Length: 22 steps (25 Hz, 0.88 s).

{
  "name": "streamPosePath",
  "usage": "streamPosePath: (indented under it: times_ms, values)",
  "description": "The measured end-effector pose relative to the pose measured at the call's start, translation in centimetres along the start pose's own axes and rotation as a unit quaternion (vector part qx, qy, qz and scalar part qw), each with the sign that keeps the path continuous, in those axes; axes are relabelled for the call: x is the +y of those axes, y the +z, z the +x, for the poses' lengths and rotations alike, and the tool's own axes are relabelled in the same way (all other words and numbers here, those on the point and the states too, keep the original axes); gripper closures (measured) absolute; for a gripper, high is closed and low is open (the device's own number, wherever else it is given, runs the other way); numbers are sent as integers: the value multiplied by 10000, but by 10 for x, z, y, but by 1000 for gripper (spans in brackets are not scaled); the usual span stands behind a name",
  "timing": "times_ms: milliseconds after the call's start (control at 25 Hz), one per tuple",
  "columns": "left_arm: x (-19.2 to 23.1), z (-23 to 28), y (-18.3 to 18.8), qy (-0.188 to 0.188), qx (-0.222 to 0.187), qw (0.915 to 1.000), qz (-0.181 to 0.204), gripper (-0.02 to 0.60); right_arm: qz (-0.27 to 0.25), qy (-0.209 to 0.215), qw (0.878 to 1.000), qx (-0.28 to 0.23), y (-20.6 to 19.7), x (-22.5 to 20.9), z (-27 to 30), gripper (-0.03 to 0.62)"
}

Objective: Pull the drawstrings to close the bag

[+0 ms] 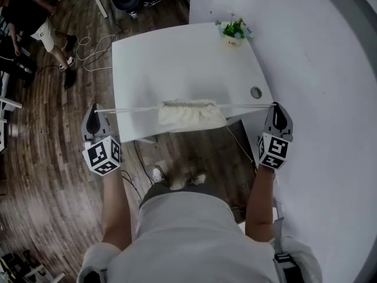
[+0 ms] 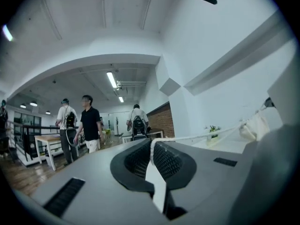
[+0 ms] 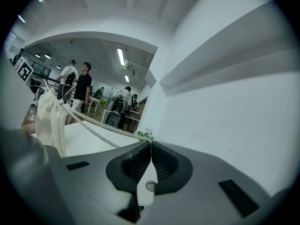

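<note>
The bag (image 1: 189,115) sits at the centre of the head view, over the near edge of the white worktop (image 1: 177,63). It looks slung from its own cords rather than lying flat, though its underside cannot be seen. Its mouth runs along the top edge and is bunched into tight pleats with no open gap showing.

The drawstrings (image 1: 135,109) leave the mouth at both ends and run almost straight and taut, one toward 9 o'clock and the other toward 3 o'clock.

At 9 o'clock of the bag, the left claw (image 1: 95,113) is clamped tight on its cord. In the left gripper view the white cord (image 2: 197,136) comes over the ribbed pads and drops between them. The bag (image 2: 253,125) hangs off at 2 o'clock.

At 3 o'clock, the right claw (image 1: 277,109) is likewise closed hard on its cord. In the right gripper view the string (image 3: 93,125) leads from the pinched pads out to the bag (image 3: 49,121) at 9 o'clock.

Judged from this, the closing is all but done, because the mouth is gathered and the cords have no slack left. What probably remains is a last firm tug if the neck still gives, then lowering the bag onto the worktop and letting go of both cords.
</note>
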<state>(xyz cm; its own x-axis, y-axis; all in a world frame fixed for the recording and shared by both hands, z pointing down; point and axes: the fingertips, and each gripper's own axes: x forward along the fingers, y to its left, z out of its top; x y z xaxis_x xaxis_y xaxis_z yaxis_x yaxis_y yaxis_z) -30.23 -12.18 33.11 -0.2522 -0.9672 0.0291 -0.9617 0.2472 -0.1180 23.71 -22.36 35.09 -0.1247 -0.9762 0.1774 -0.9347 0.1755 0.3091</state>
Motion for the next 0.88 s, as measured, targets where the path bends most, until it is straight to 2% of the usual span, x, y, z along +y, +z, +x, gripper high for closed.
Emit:
streamPosePath:
  times_ms: [80, 280, 440, 560, 720, 880]
  values:
    - [4, -2, 8, 3, -66, 9999, 120, 563, 17, 16, 10000, -34, 5, 0, 1, 556]
    - [31, 1, 14, 205, -59, 9994, -276, 565, -131, 227, 9995, -149, 27, 13, 5, 556]
    - [39, 0, 25, 224, -145, 9996, 88, 563, -121, 200, 9996, -182, 35, 12, 1, 556]
    - [38, 4, 16, 151, 17, 9989, 444, 564, -96, 124, 9997, -169, 36, 8, -4, 556]
    - [36, 6, -2, 69, 224, 9987, 450, 565, -113, 51, 9999, -48, 31, 6, -7, 556]
    - [35, 9, -1, -34, 226, 9980, 581, 563, -62, 4, 10000, 59, 23, 1, -12, 556]
